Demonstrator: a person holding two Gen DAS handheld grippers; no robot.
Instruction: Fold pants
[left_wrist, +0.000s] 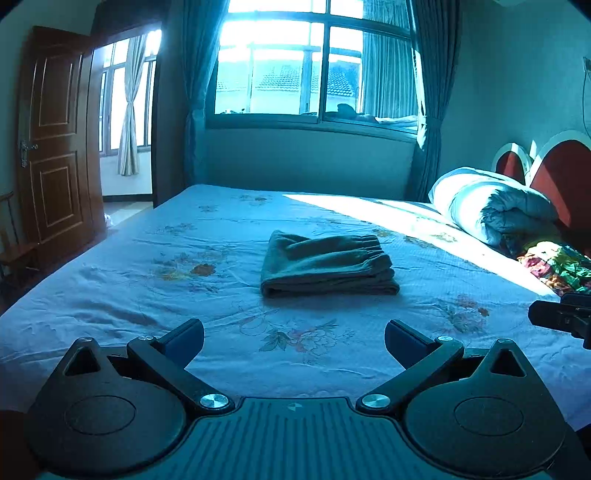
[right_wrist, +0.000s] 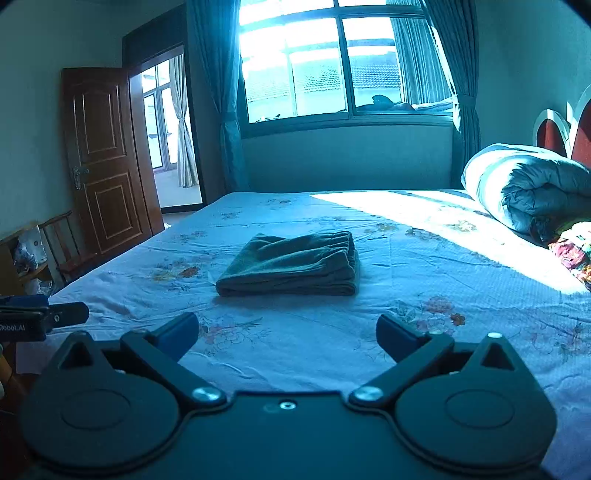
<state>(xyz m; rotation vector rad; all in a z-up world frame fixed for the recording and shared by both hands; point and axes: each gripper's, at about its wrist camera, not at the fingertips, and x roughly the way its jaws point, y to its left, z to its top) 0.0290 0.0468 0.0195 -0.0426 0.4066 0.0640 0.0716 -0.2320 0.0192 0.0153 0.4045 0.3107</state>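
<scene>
- Pants (left_wrist: 328, 266), folded into a compact stack, mid-bed (left_wrist: 110, 280)
- Left gripper (left_wrist: 294, 341): jaws wide, holding nothing
- Right gripper (right_wrist: 287, 334): jaws wide, holding nothing, near the bed's front edge

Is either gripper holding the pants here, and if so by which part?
Nothing is held. The left gripper and right gripper are open and empty; the folded pants lie apart on the bed.
</scene>
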